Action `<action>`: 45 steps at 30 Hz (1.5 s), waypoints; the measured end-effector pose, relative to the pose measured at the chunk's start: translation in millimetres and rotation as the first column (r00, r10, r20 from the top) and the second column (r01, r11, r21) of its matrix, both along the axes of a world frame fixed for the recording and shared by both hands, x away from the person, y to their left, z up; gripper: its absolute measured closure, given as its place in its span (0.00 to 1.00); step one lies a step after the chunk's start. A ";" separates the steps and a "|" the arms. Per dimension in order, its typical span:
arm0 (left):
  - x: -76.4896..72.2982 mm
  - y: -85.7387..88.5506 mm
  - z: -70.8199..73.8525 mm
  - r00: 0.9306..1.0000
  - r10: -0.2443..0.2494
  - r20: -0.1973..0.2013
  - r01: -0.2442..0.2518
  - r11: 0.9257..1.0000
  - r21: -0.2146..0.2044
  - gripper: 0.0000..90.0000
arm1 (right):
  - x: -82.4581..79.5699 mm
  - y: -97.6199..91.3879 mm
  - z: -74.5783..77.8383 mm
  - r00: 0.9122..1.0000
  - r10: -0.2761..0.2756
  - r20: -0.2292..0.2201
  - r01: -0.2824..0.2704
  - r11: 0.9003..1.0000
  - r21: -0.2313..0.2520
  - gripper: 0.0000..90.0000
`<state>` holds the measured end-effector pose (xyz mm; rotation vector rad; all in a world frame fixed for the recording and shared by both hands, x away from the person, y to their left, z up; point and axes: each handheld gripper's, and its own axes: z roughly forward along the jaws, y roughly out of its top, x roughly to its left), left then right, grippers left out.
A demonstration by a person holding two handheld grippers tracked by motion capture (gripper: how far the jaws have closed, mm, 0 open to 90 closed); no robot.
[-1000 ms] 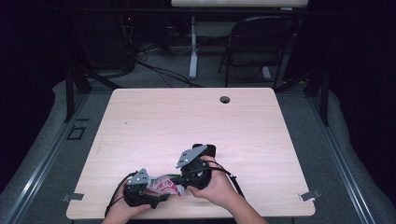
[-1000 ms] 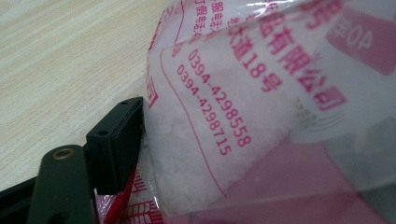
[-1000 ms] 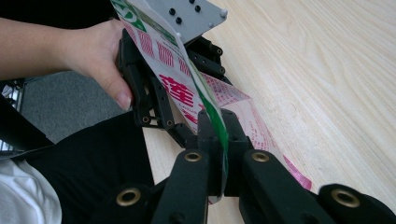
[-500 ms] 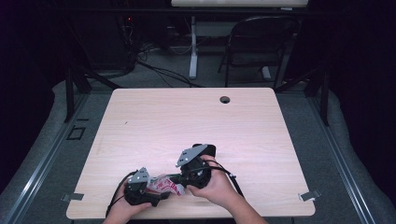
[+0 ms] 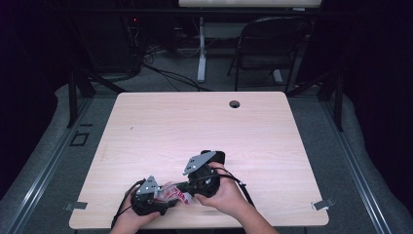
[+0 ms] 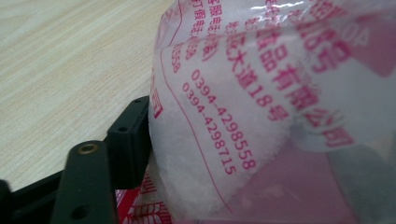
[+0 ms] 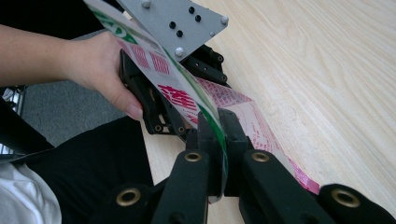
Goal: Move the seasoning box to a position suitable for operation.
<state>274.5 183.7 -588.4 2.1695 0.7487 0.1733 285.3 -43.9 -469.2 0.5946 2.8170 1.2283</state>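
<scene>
A clear plastic packet (image 5: 171,193) with red print lies between my two grippers near the table's (image 5: 195,122) front edge. My right gripper (image 5: 184,188) is shut on the packet's flat sealed edge (image 7: 243,109), its fingertips (image 7: 219,117) pinched together on the film. My left gripper (image 5: 164,197) has the puffy body of the packet (image 6: 261,93) between its jaws, which have just been closing. One black finger (image 6: 130,135) presses against the packet's side; the other is hidden behind it. A hand (image 7: 98,60) grasps the left gripper (image 7: 173,84).
A round cable hole (image 5: 234,104) sits near the table's far edge. Behind the table stand a folding chair (image 5: 272,44) and a white post (image 5: 201,48), with cables on the floor. Metal clips (image 5: 321,204) jut from the table's front corners.
</scene>
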 end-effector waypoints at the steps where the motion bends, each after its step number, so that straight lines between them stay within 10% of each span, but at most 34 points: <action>1: -0.1 0.2 0.2 1.000 -0.005 0.005 0.005 1.000 0.006 0.44 | 0.0 0.1 0.0 1.000 0.001 0.000 -0.001 1.000 0.000 1.00; 45: -1.3 -3.8 25.9 0.993 0.046 0.110 -0.058 0.992 0.112 0.60 | 0.6 -5.2 9.4 0.999 -0.028 0.033 0.027 0.999 0.040 1.00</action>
